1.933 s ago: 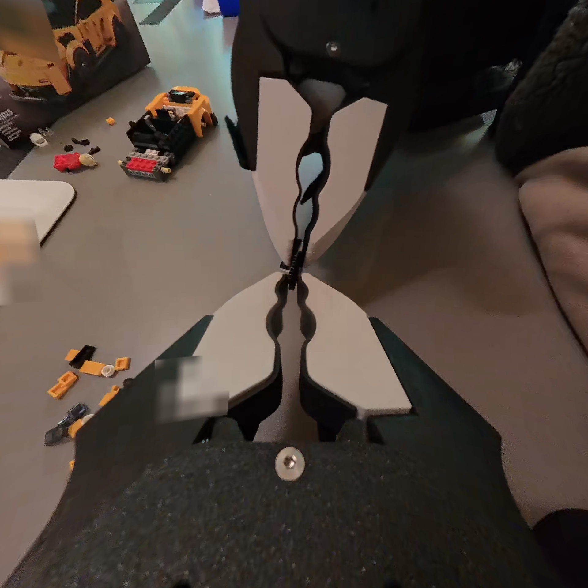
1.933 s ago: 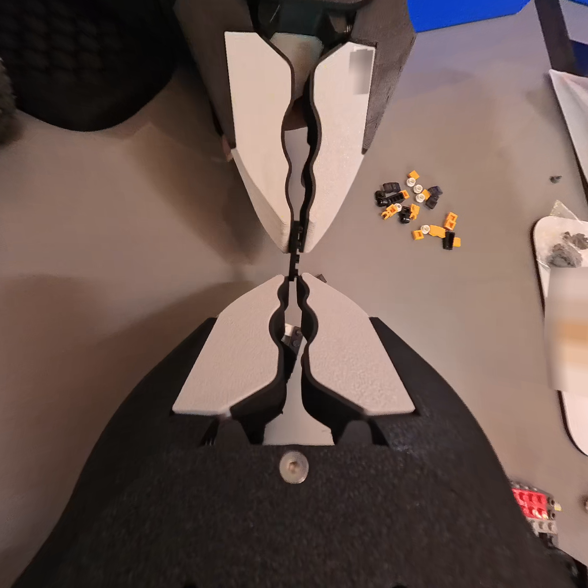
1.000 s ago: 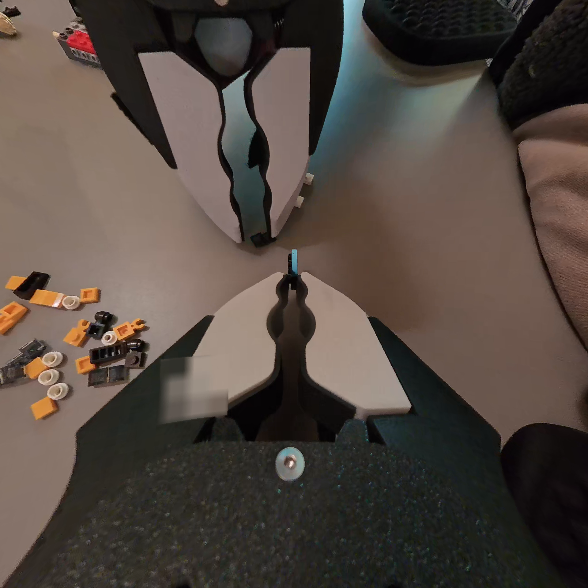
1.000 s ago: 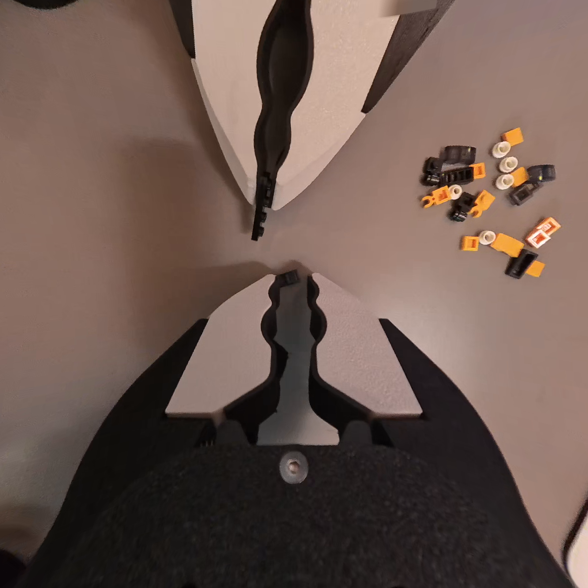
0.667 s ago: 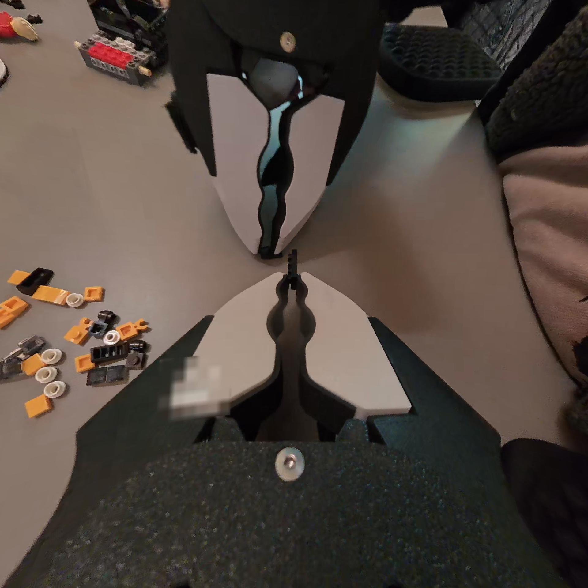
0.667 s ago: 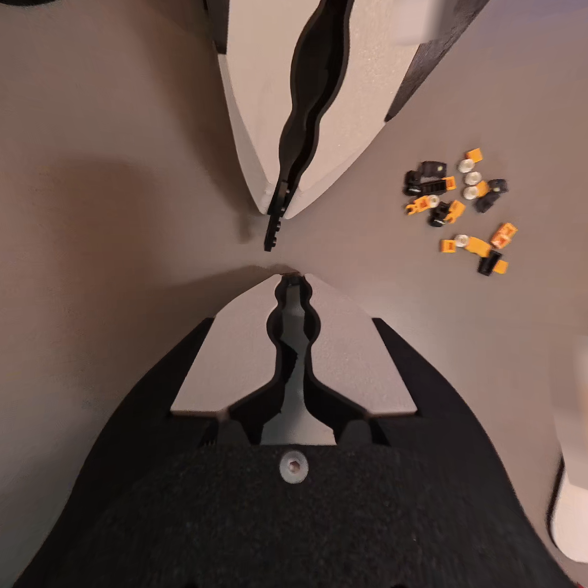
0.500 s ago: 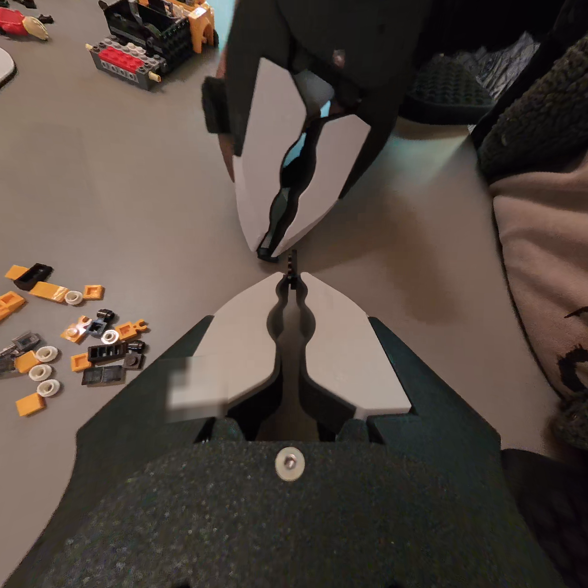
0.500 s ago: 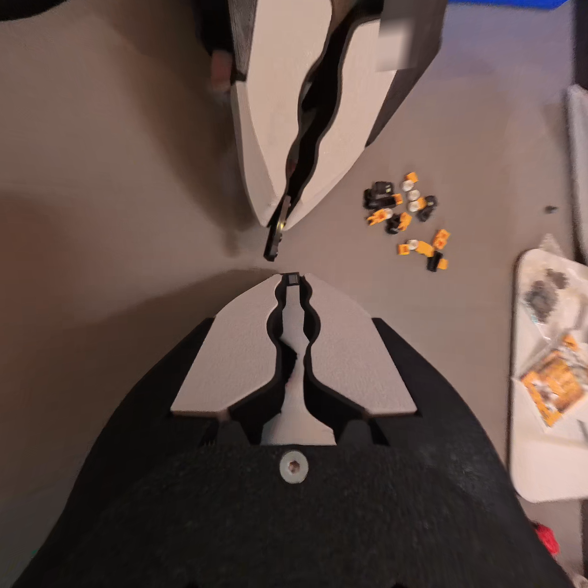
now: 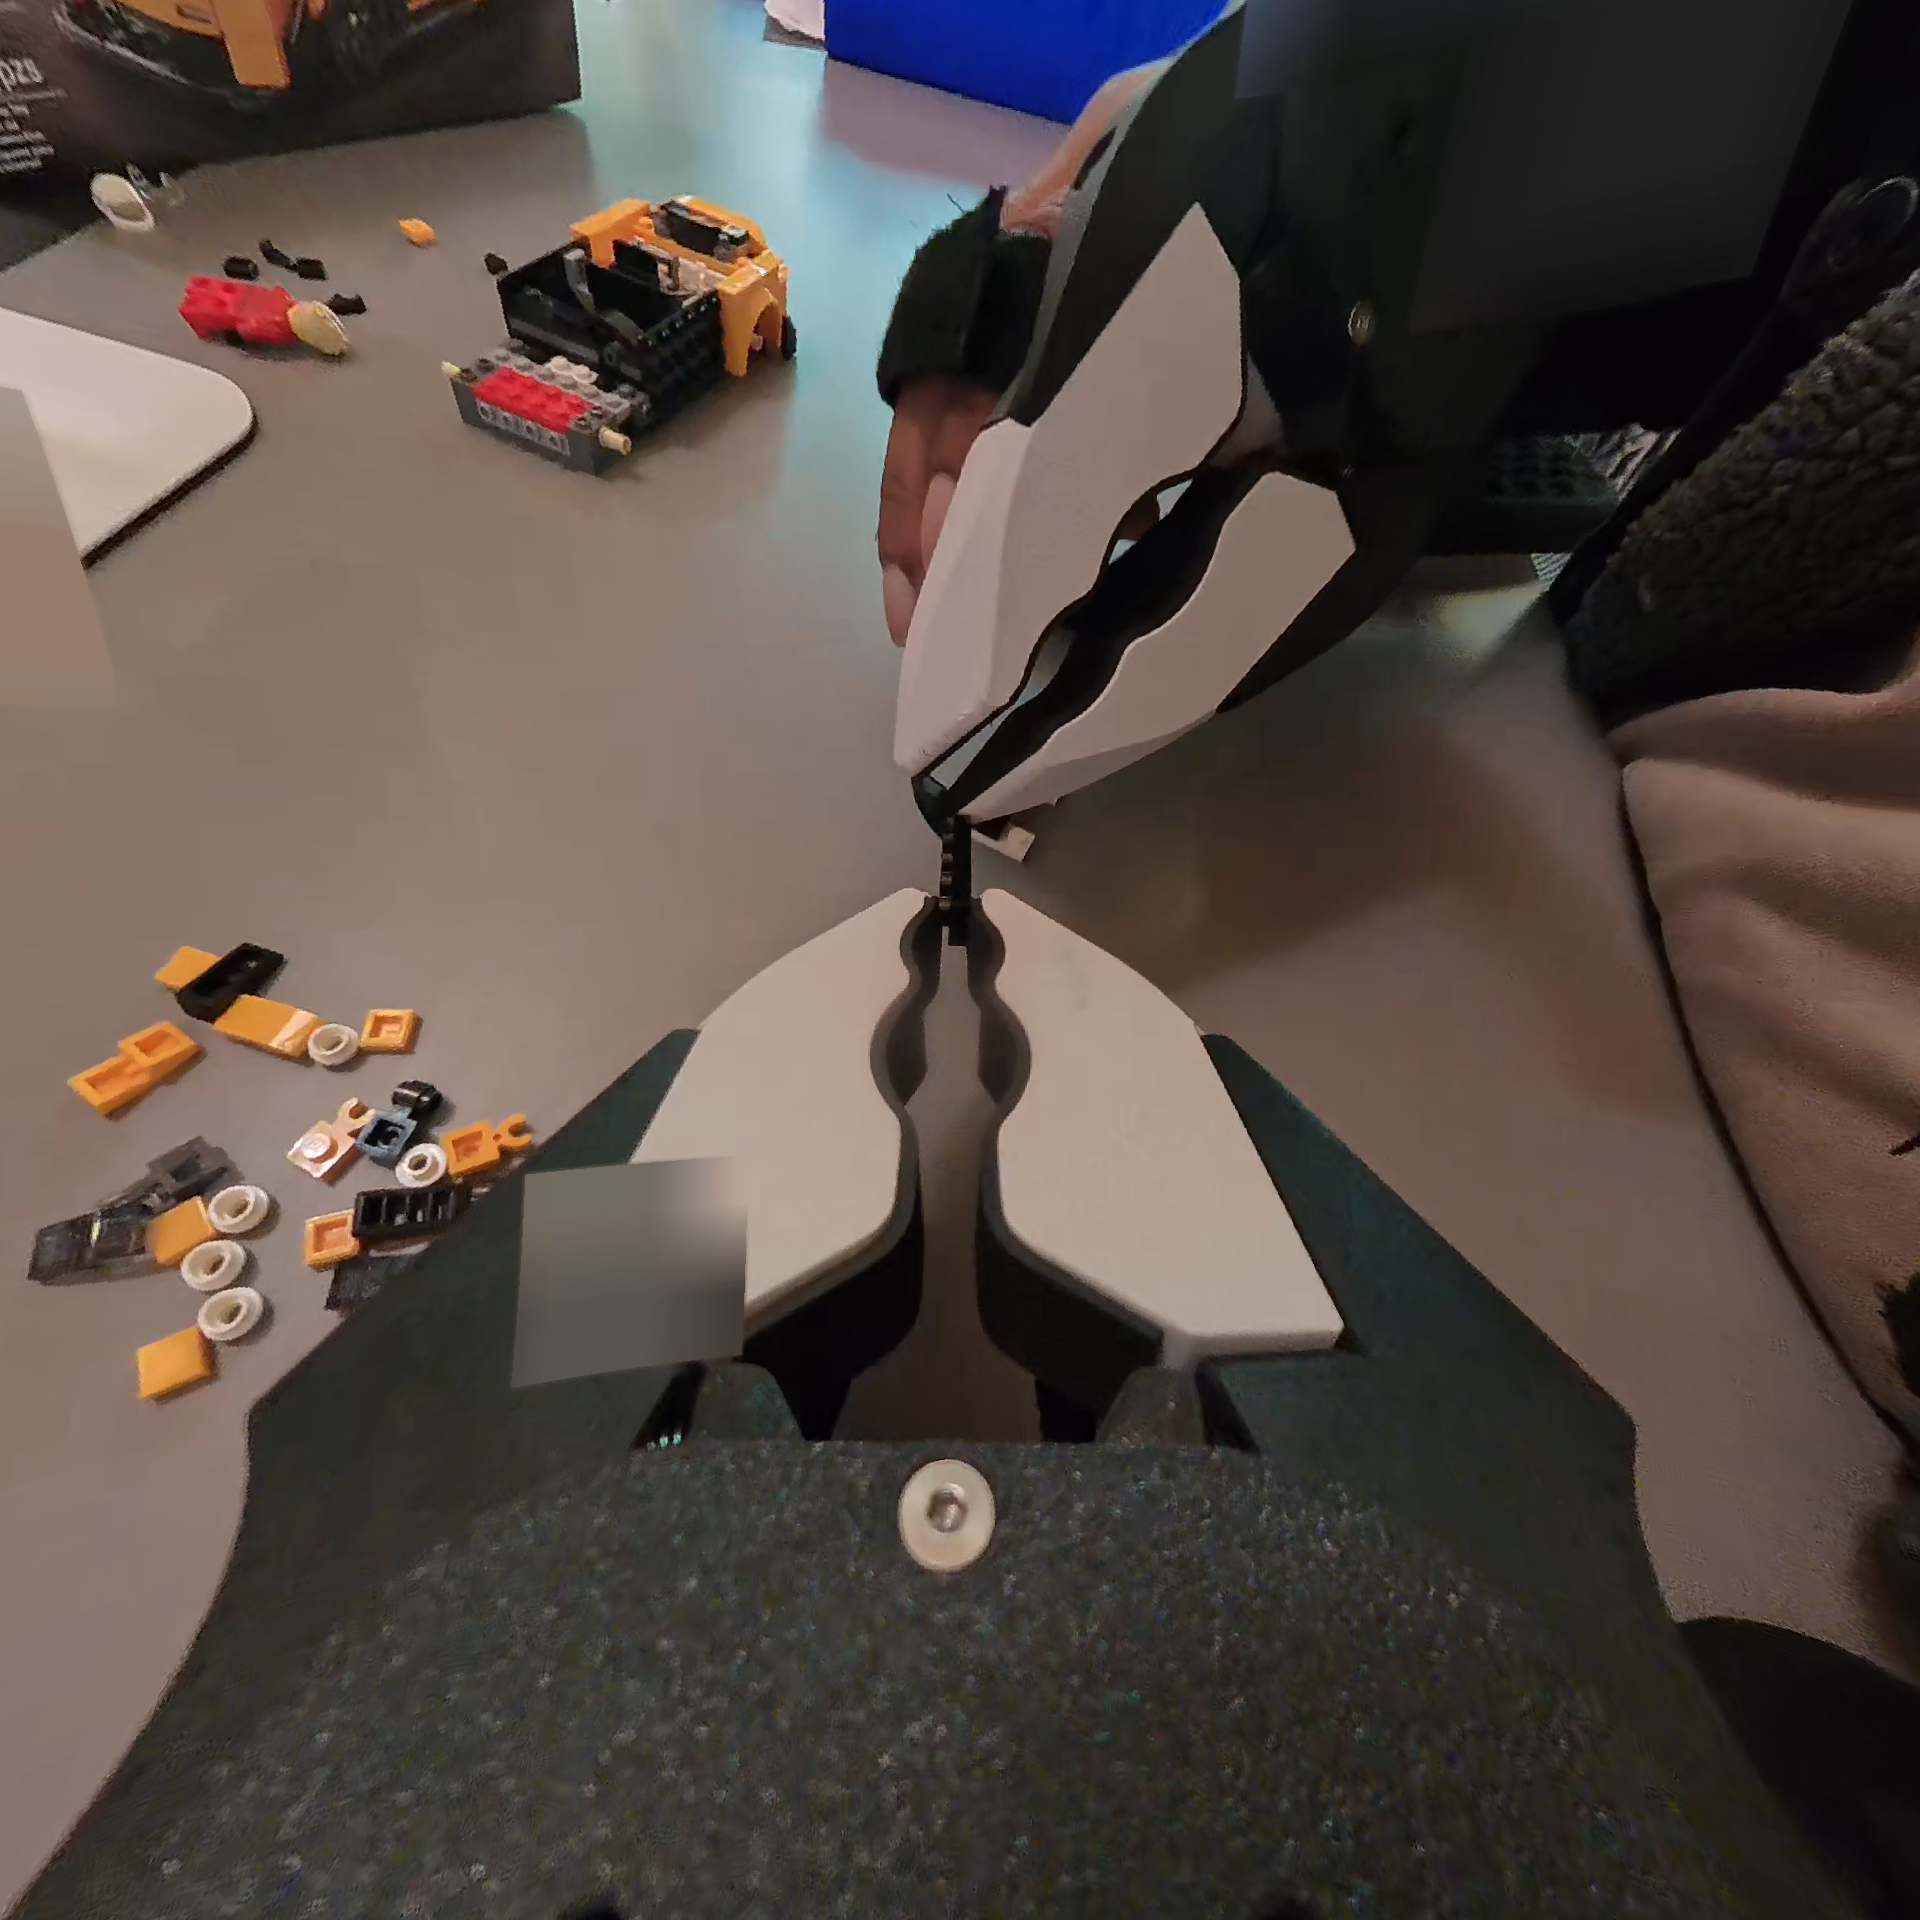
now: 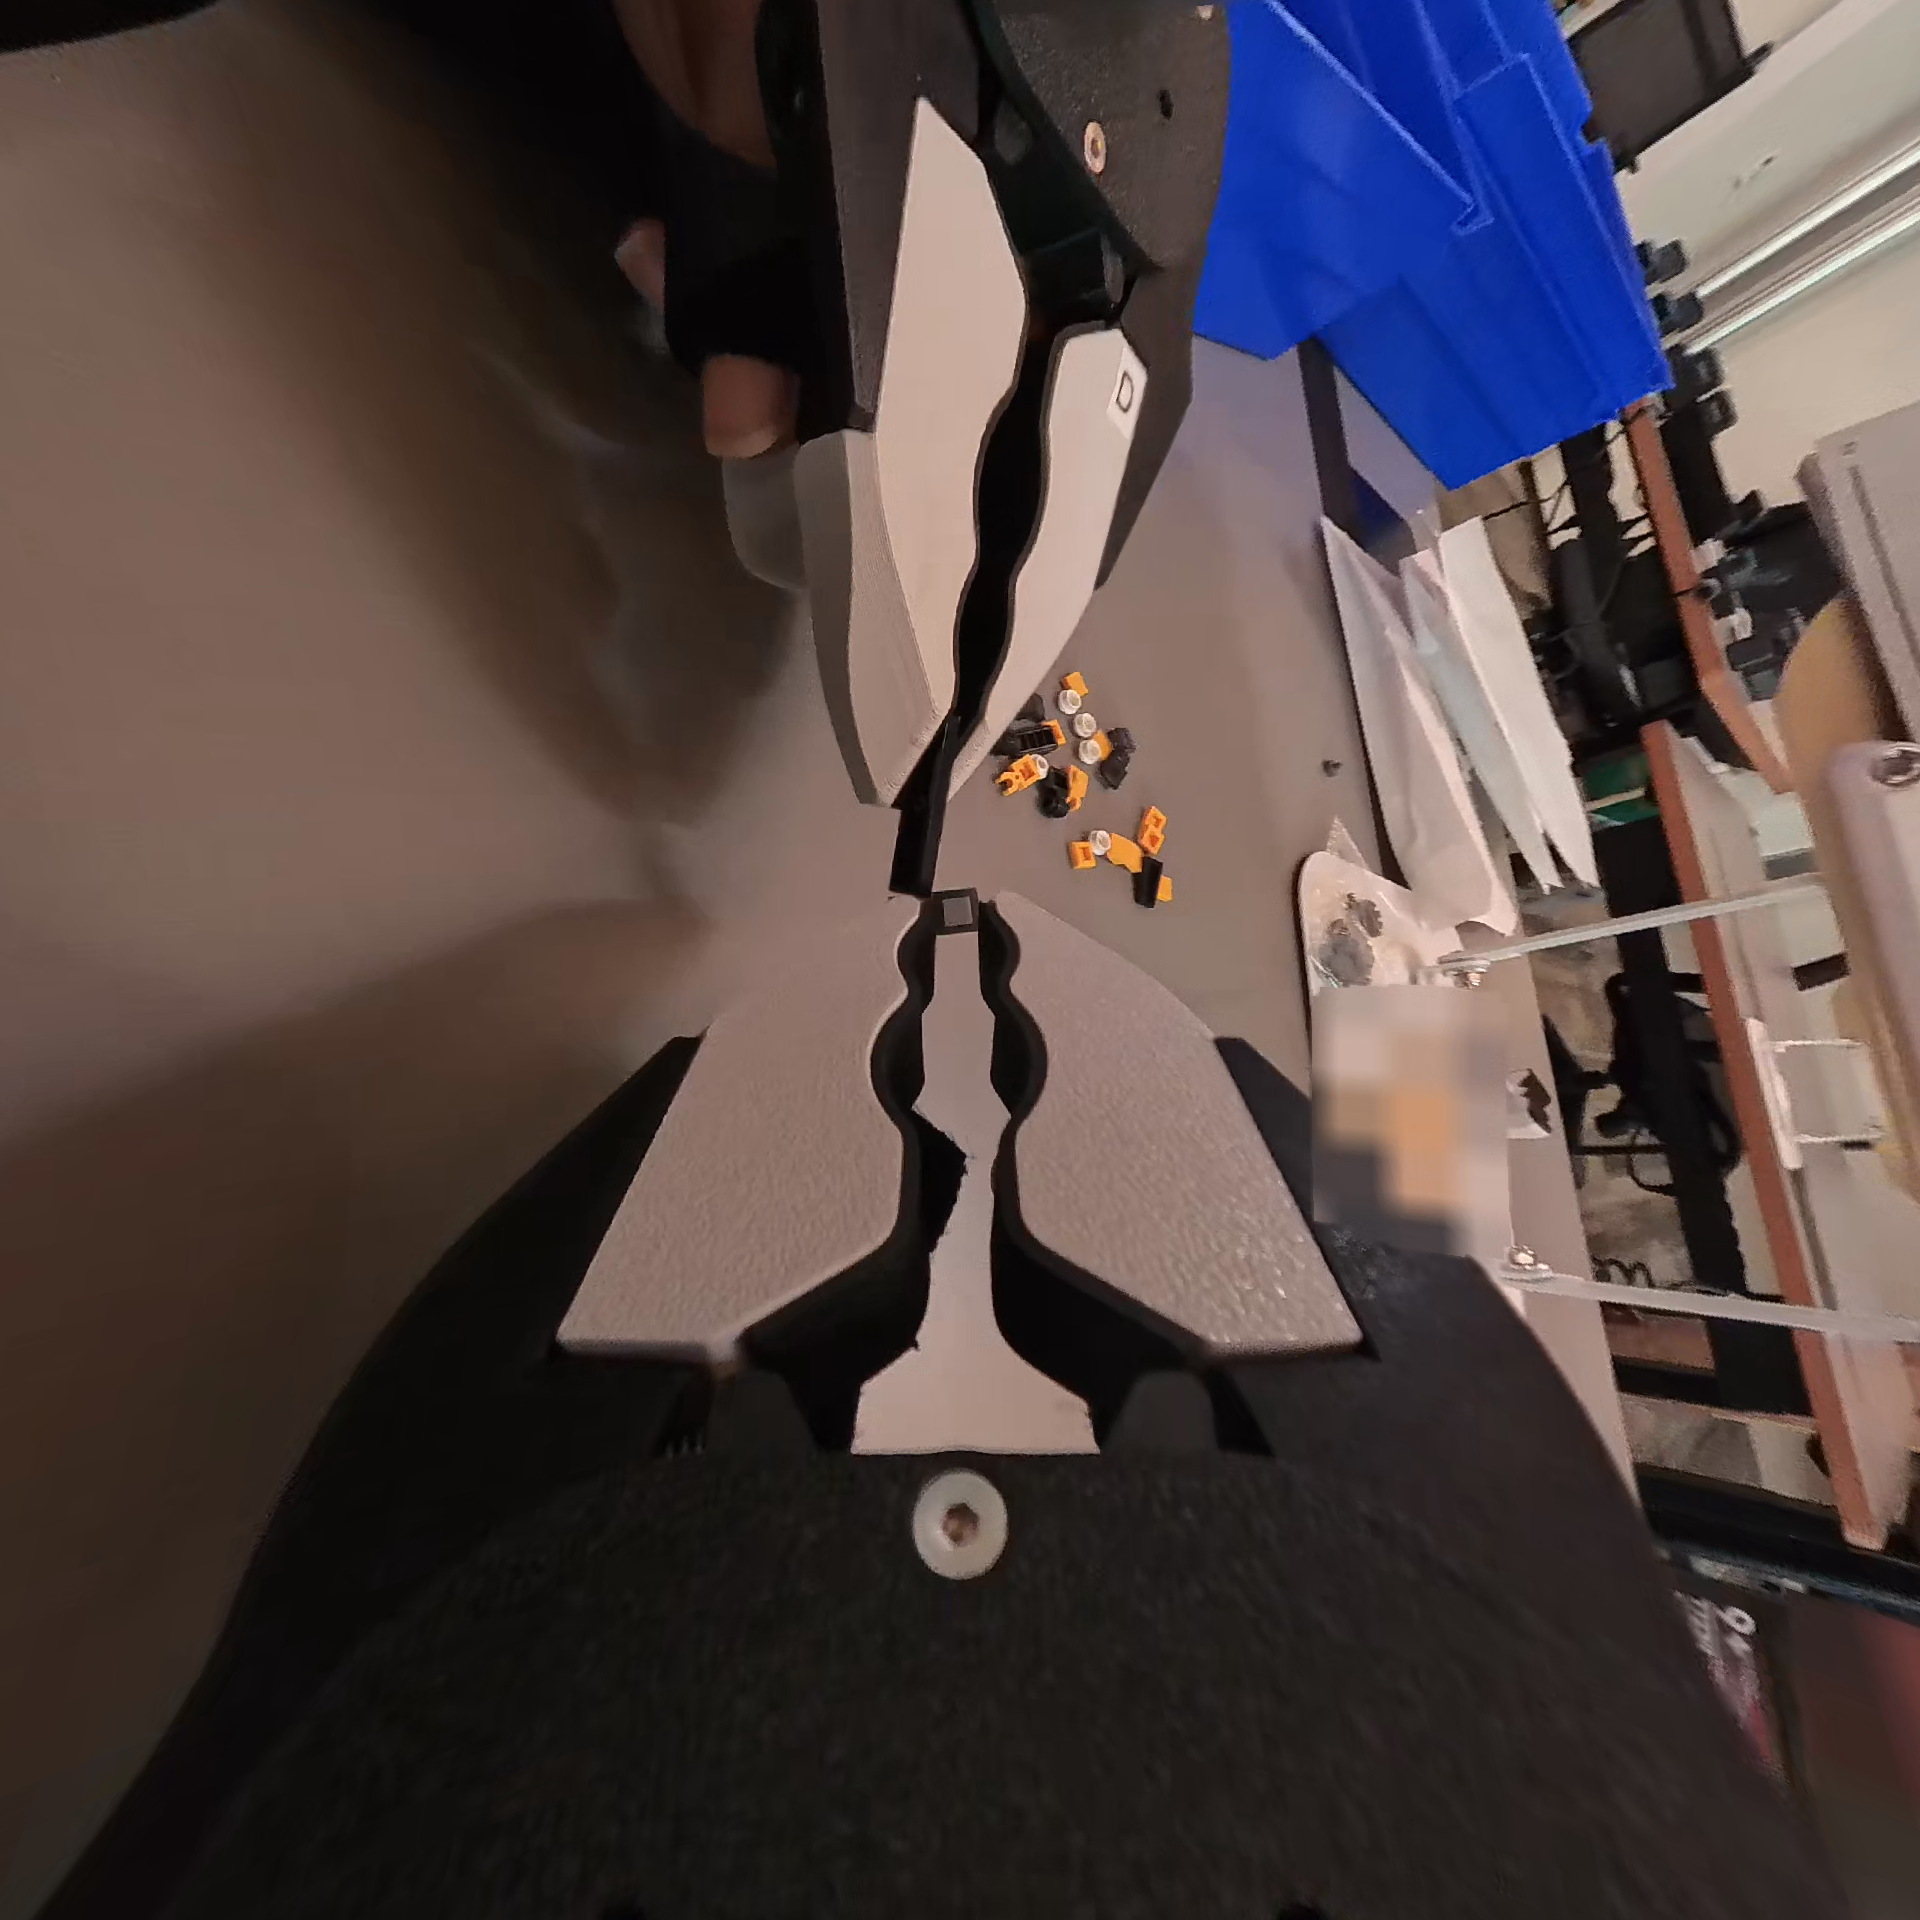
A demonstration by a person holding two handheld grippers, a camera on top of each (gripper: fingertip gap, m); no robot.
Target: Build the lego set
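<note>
In the left wrist view my left gripper (image 9: 951, 912) is shut on a thin black lego plate (image 9: 952, 868) held edge-on above the grey table. My right gripper (image 9: 940, 805) comes in tilted from the upper right, shut on a small dark piece (image 9: 928, 798) that meets the plate's far end. In the right wrist view my right gripper (image 10: 957, 912) pinches the small dark square piece (image 10: 957, 914). The left gripper (image 10: 928, 774) hangs from above with the black plate (image 10: 920, 831) sticking out of its tips, touching the piece.
A partly built orange and black lego car (image 9: 634, 322) stands at the back left. Loose orange, black and white pieces (image 9: 260, 1143) lie at the left, also in the right wrist view (image 10: 1091, 790). The set's box (image 9: 291, 62), a white board (image 9: 125, 436) and blue bins (image 10: 1455, 208) ring the table. The tips of both grippers are at nearly the same place.
The grippers, apart one second ago, have come back together. The right gripper has tilted and brought its small piece against the end of the plate.
</note>
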